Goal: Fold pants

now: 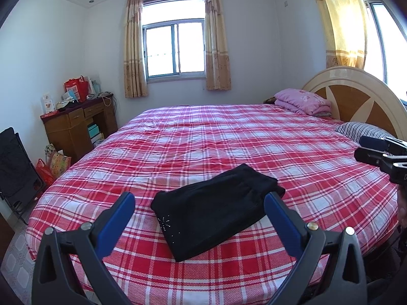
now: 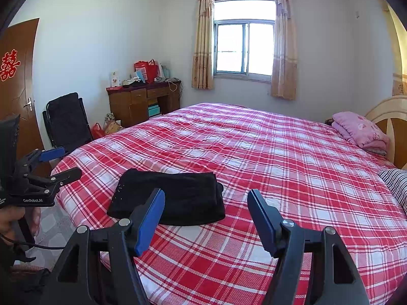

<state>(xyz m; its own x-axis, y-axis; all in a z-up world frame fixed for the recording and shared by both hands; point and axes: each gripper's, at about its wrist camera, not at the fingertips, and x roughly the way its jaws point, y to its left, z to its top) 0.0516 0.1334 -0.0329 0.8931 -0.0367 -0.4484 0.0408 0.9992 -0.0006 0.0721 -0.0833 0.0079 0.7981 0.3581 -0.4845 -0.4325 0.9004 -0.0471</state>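
Observation:
Black pants [image 1: 216, 208] lie folded into a compact rectangle on the red plaid bed [image 1: 229, 139], near its front edge. A small studded pattern shows on one corner. My left gripper [image 1: 199, 203] is open and empty, held just above and in front of the pants. My right gripper [image 2: 206, 200] is open and empty, to the right of the pants [image 2: 170, 198] and above the bed [image 2: 279, 152]. Each gripper shows in the other's view: the right one at the right edge [image 1: 361, 147], the left one at the left edge [image 2: 66, 162].
A pink folded quilt [image 1: 302, 100] and a striped pillow [image 1: 361, 129] lie by the round headboard [image 1: 356, 94]. A cluttered wooden desk [image 1: 76, 124], bags on the floor and a black folding chair [image 2: 68, 119] stand left of the bed. A door [image 2: 17, 89] is at far left.

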